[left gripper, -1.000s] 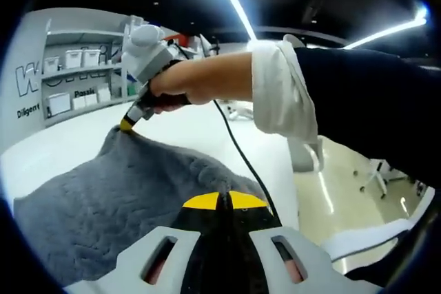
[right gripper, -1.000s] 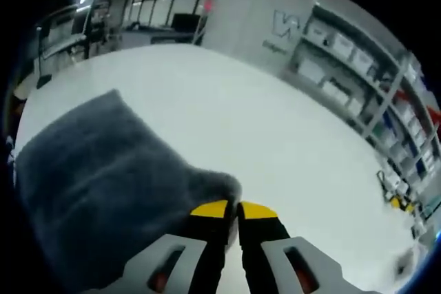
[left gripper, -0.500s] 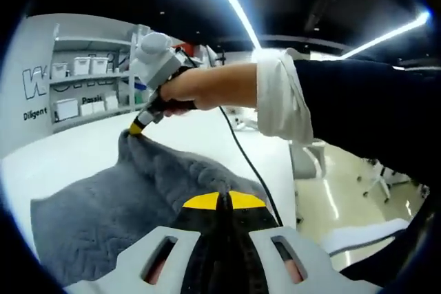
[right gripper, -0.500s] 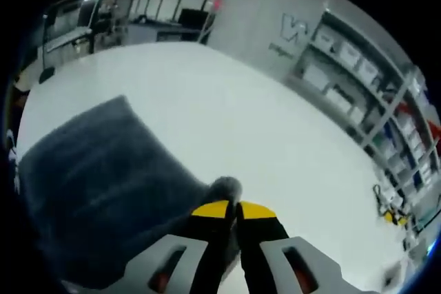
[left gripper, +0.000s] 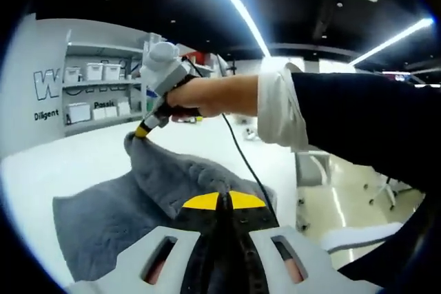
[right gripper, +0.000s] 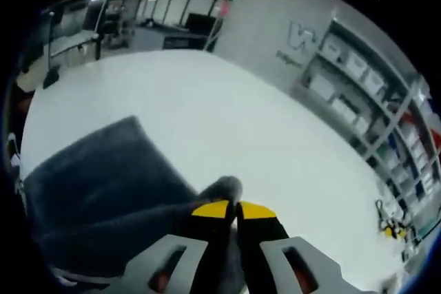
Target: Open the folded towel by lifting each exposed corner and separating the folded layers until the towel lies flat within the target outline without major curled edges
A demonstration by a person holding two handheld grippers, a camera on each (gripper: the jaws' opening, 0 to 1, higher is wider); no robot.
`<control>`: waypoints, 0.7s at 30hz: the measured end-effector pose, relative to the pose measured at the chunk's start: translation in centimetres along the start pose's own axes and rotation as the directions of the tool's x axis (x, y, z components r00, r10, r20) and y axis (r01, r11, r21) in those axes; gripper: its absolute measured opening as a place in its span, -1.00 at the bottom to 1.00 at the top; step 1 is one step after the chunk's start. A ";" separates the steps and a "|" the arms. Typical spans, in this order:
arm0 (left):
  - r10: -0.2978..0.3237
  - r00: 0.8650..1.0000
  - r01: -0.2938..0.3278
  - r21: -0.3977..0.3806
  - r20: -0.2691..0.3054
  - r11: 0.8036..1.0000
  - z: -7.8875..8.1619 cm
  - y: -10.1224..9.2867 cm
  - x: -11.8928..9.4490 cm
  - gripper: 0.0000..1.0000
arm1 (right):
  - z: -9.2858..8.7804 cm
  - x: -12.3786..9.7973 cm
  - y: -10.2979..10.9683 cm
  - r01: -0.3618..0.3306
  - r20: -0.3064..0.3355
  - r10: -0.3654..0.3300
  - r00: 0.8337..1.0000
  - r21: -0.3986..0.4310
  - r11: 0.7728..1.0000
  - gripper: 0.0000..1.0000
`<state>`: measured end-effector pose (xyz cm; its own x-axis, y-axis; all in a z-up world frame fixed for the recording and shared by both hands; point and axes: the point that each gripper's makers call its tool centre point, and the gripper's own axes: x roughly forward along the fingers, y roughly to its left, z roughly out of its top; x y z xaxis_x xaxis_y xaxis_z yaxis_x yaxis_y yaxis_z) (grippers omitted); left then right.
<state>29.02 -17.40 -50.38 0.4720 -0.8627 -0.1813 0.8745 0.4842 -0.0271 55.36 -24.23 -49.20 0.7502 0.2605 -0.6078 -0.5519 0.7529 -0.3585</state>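
Two yellow-tipped jaws of the left gripper (left gripper: 222,201) rise from the bottom of the left gripper view, pressed together on the near edge of the grey towel (left gripper: 117,211). The towel spreads over the white table (left gripper: 62,163), and one corner of it is pulled up into a peak. That peak is pinched in the tips of the right gripper (left gripper: 143,130), held by a person's hand (left gripper: 200,98) with a white cuff and dark sleeve; a black cable (left gripper: 241,163) hangs from it. Shelves with white boxes (left gripper: 93,91) stand behind.

In the right gripper view, the right gripper (right gripper: 231,209) has its jaws closed on a bunched towel corner (right gripper: 222,187). The rest of the grey towel (right gripper: 96,177) lies to the left on the white table (right gripper: 227,122), with shelving (right gripper: 372,101) at the right.
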 end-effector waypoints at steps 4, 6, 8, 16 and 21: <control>0.010 0.999 -0.009 -0.046 0.033 0.999 0.5 0.8 -1.4 -0.95 | 0.4 -0.3 1.8 -0.004 0.012 0.004 1.000 -0.012 1.000 -1.00; 0.011 0.999 -0.009 -0.055 0.038 0.998 0.5 1.0 -1.9 -0.95 | 0.9 -0.4 2.1 -0.009 0.021 0.009 1.000 -0.005 1.000 -1.00; 0.023 0.999 -0.021 -0.042 0.048 0.999 0.7 1.3 -2.4 -0.95 | 1.5 -0.7 3.0 0.025 0.038 -0.024 0.999 -0.029 0.999 -1.00; 0.056 0.995 -0.055 -0.013 0.082 0.998 1.7 1.7 -4.5 -0.95 | 3.4 -1.1 4.9 0.036 0.104 -0.034 0.994 -0.023 0.999 -1.00; 0.069 0.994 -0.069 0.004 0.082 0.998 1.7 2.3 -5.8 -0.95 | 4.3 -0.6 5.7 0.009 0.111 -0.008 0.994 -0.004 1.000 -1.00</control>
<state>28.48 -11.59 -47.72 0.5385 -0.8364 -0.1020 0.8402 0.5422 -0.0104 53.27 -17.49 -47.83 0.7905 0.3195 -0.5226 -0.5467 0.7527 -0.3668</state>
